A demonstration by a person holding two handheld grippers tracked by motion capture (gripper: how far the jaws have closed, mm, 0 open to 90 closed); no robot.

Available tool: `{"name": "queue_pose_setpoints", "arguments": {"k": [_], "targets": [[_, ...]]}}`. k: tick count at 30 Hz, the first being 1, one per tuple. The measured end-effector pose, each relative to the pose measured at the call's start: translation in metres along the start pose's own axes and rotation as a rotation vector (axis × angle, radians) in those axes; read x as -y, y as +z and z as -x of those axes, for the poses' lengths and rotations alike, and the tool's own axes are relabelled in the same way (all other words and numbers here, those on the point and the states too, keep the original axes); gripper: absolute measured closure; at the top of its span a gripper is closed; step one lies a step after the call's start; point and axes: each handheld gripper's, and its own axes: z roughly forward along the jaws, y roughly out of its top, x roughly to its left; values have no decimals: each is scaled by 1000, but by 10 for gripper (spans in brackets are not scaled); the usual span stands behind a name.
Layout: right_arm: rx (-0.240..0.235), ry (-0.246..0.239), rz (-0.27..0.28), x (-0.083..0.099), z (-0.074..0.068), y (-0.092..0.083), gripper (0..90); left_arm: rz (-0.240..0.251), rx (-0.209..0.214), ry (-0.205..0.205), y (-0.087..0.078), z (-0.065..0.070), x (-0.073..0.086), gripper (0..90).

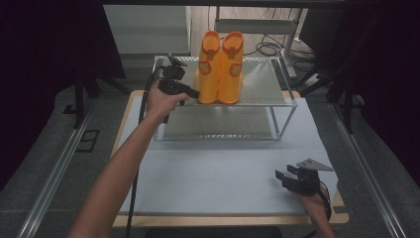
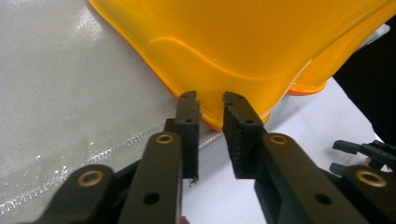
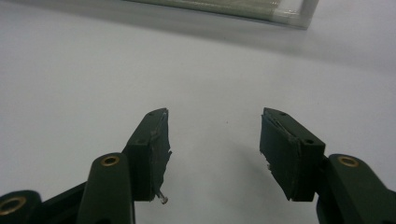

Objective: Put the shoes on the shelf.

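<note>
Two tall orange boots stand side by side on the top shelf [image 1: 265,82] of a low metal rack, the left boot [image 1: 209,69] touching the right boot [image 1: 232,67]. My left gripper [image 1: 192,92] reaches in from the left to the base of the left boot. In the left gripper view the jaws stand narrowly apart with the boot's [image 2: 243,42] lower edge pinched between their tips, so my left gripper [image 2: 210,100] is shut on it. My right gripper [image 1: 281,177] rests open on the white mat [image 1: 218,168] at the front right, and my right gripper [image 3: 215,113] holds nothing.
The rack has a lower shelf [image 1: 223,124] under the top one and thin frame legs at its corners. The shelf's woven grey surface [image 2: 60,93] runs left of the boot. Rails line both table sides. Cables lie on the floor behind.
</note>
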Motion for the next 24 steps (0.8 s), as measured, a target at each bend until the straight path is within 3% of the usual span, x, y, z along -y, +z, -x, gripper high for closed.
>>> {"name": "queue_pose_setpoints", "arguments": {"k": [13,20,24], "targets": [[5,3,6,0,1,-1,419,23,26,56,-23,6,9,650],[3,2,1,0,0,-1,419,23,51,80,-34,8,23,619],[4,-3,3,0,-1,-1,419,46,53,88,-39,8,33,625]]}}
